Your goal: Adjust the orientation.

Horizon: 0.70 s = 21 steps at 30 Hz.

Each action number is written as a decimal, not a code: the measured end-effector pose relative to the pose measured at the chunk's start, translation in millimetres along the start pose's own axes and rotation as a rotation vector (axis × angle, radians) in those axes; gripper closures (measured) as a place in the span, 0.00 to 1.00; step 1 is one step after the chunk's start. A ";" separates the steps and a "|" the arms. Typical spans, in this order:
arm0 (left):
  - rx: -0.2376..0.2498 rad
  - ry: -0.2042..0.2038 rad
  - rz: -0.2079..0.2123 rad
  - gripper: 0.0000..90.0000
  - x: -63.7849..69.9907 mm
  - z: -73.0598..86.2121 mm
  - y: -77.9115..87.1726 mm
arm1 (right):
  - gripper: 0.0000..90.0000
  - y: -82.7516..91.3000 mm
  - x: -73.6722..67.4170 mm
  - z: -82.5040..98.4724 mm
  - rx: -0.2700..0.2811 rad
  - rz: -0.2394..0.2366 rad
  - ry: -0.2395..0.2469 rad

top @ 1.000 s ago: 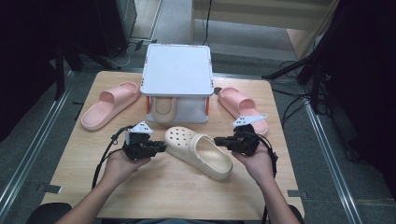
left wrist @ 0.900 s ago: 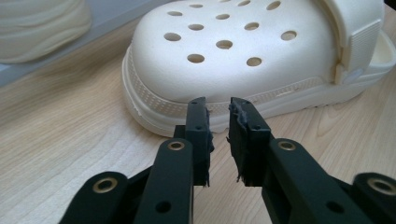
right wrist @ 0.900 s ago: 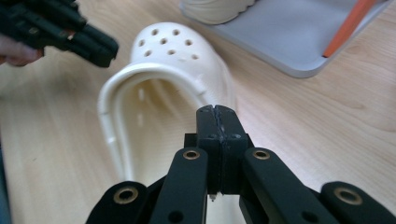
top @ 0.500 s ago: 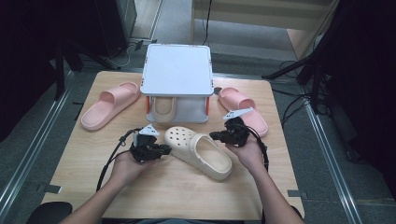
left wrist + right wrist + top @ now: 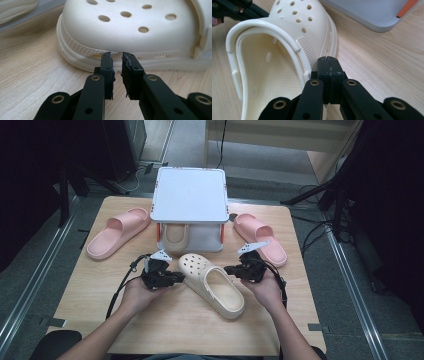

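A cream clog (image 5: 212, 282) with holes over its toe lies diagonally in the middle of the wooden table. My left gripper (image 5: 181, 277) is at the toe's left side. In the left gripper view its tips (image 5: 117, 56) stand a narrow gap apart at the sole edge of the clog (image 5: 130, 27), with nothing between them. My right gripper (image 5: 227, 269) is on the clog's other side. In the right gripper view its jaws (image 5: 327, 58) are pressed together, the tips at the ribbed strap side of the clog (image 5: 269, 62).
A white lidded box (image 5: 189, 202) stands behind the clog, with another cream shoe (image 5: 175, 236) in its open lower part. One pink slide (image 5: 117, 232) lies at the left, another pink slide (image 5: 260, 239) at the right behind my right hand. Bare tabletop (image 5: 165, 330) lies near me.
My right gripper has come in to the left and lower, up to the clog's side. The left gripper and the clog have hardly moved.
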State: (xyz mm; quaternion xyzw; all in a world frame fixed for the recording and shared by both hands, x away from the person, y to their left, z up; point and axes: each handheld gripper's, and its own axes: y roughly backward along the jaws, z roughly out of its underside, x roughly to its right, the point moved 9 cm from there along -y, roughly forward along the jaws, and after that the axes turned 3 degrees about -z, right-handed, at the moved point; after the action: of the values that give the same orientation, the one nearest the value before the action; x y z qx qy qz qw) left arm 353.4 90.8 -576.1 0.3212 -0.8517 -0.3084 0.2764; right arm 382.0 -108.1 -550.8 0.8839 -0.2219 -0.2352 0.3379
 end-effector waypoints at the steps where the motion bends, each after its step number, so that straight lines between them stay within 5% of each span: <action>1: 0.001 0.005 0.006 0.87 -0.7 -1.0 -0.8 | 1.00 0.4 -1.3 0.9 0.000 -0.001 -0.002; 14: -0.030 -0.035 0.012 0.89 0.8 -13.7 -16.1 | 1.00 11.2 -15.9 16.7 0.013 0.026 -0.043; 21: -0.024 -0.016 0.012 0.89 -2.6 -20.9 -21.2 | 1.00 11.7 -29.3 24.8 0.009 0.015 -0.053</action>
State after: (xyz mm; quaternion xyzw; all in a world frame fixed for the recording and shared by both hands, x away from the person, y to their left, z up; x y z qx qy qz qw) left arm 377.0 72.6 -578.0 0.3101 -0.8522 -0.3194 0.2750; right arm 342.0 -112.0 -551.2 0.8771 -0.2387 -0.2550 0.3296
